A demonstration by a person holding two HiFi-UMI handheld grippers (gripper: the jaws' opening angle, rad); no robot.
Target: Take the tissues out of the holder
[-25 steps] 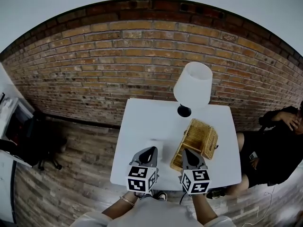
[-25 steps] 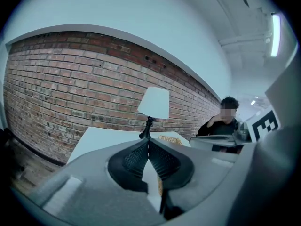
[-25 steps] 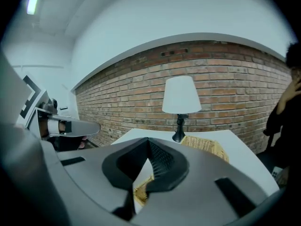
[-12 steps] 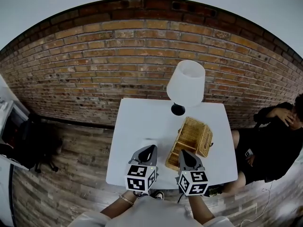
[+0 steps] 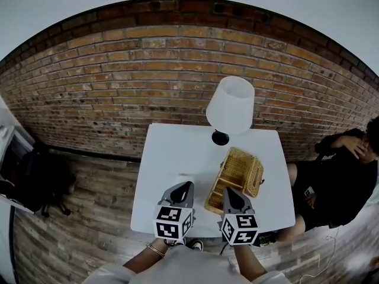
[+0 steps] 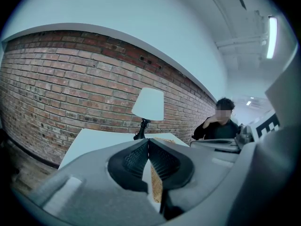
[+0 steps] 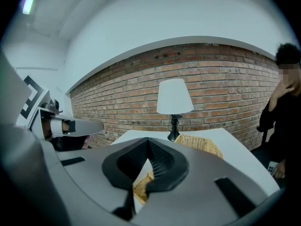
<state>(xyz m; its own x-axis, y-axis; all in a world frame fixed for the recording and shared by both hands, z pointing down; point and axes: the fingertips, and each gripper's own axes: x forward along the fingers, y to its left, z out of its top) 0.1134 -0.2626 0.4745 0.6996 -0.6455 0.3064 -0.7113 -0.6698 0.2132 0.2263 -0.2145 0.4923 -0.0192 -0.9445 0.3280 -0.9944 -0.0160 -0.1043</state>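
A woven wicker tissue holder [image 5: 237, 171] lies open on the white table [image 5: 172, 152], right of centre, in front of the lamp. I cannot make out any tissues in it. My left gripper [image 5: 185, 186] hovers over the table's front part, left of the holder, shut and holding nothing. My right gripper [image 5: 227, 191] is at the holder's near end, shut and empty too. In the left gripper view the pads [image 6: 136, 158] meet at the tips of my left gripper [image 6: 148, 140], with a strip of the wicker holder [image 6: 155, 185] showing below. Past my right gripper [image 7: 148, 140], the wicker holder [image 7: 200, 145] lies ahead.
A white-shaded lamp [image 5: 231, 105] on a black base stands at the table's back edge, also in view as the lamp [image 6: 148, 105] and the lamp [image 7: 174, 97]. A person in black [image 5: 343, 182] sits to the table's right. A brick wall [image 5: 148, 70] is behind it, with wooden floor to the left.
The head view has shifted a little, so table and lamp sit slightly further left. Both grippers keep their places over the table's front and stay shut.
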